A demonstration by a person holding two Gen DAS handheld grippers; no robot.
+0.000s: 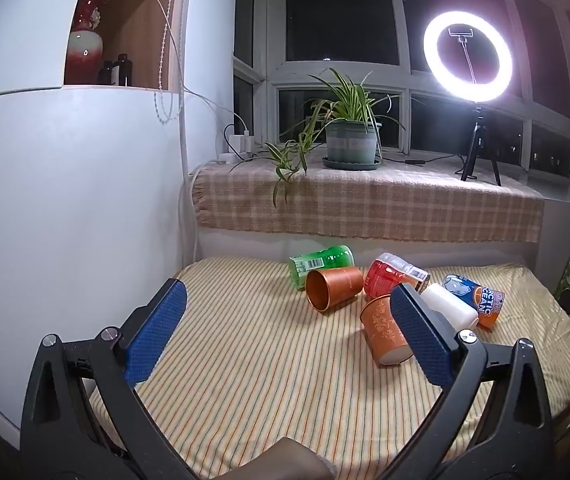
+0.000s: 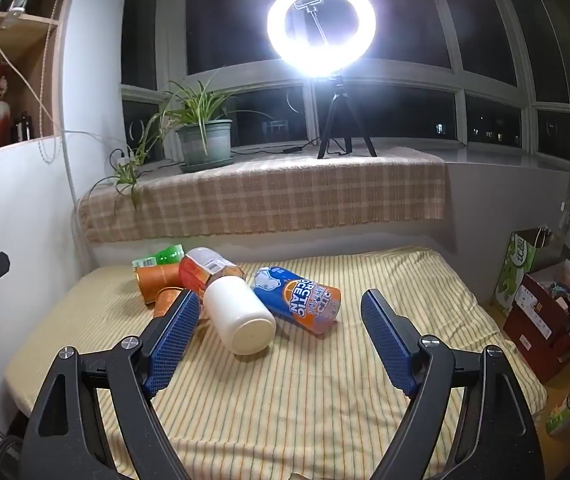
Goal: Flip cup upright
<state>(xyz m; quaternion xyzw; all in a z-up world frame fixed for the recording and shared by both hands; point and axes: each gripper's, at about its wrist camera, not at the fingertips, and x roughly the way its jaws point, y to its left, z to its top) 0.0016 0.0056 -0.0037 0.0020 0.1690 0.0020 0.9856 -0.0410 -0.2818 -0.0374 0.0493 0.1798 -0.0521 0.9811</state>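
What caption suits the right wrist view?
Open right gripper faces toppled white cup and printed cups on striped table.

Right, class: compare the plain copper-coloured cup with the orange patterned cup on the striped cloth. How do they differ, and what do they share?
The plain copper cup has a smooth metallic look; the orange patterned cup carries a pale leafy print. The copper cup's open mouth faces the left wrist camera, while the patterned cup shows its closed pale base. The copper cup is fully visible; the patterned cup is partly hidden behind a gripper finger. Both lie on their sides, not upright.
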